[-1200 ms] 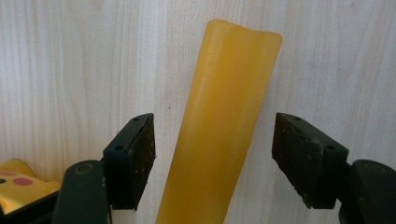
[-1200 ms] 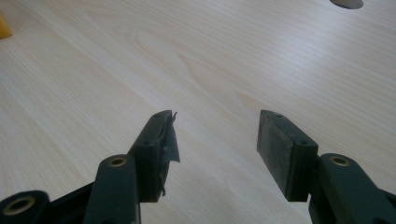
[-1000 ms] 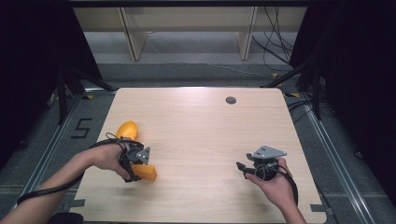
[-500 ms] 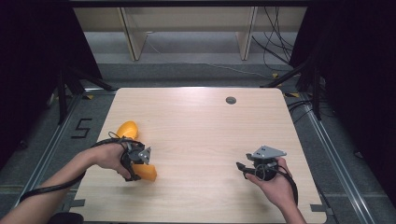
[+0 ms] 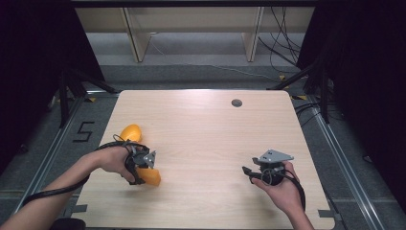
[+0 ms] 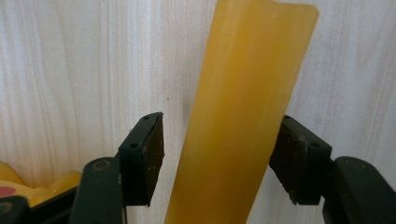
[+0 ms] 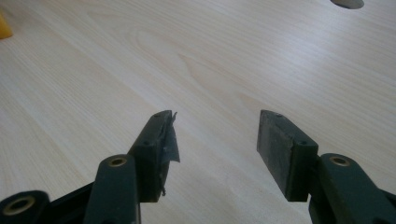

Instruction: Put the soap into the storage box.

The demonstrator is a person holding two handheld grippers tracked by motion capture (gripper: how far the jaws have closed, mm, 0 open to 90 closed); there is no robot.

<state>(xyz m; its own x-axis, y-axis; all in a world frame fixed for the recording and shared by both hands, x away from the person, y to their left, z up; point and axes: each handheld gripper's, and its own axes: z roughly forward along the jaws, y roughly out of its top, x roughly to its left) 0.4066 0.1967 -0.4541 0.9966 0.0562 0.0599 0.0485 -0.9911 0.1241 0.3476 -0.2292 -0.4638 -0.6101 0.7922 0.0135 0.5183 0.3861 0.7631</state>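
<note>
A long yellow-orange slab (image 6: 243, 112) lies on the wooden table, and my left gripper (image 6: 217, 140) straddles it with the jaws open. The right pad is at the slab's edge, while a gap remains beside the left pad (image 6: 152, 154). From above, the left gripper (image 5: 141, 165) points down near the table's front left, and the slab's orange end (image 5: 152, 178) pokes out below it. My right gripper (image 5: 250, 171) rests at the front right, held low over bare wood. Its jaws (image 7: 215, 135) stand open with nothing between them.
A rounded orange-yellow object (image 5: 130, 132) lies by the table's left edge, just beyond the left hand. A yellow shape with a pink dot (image 6: 14, 193) is beside the left jaw. A round dark hole (image 5: 236, 102) sits near the table's far edge. Shelving stands beyond the table.
</note>
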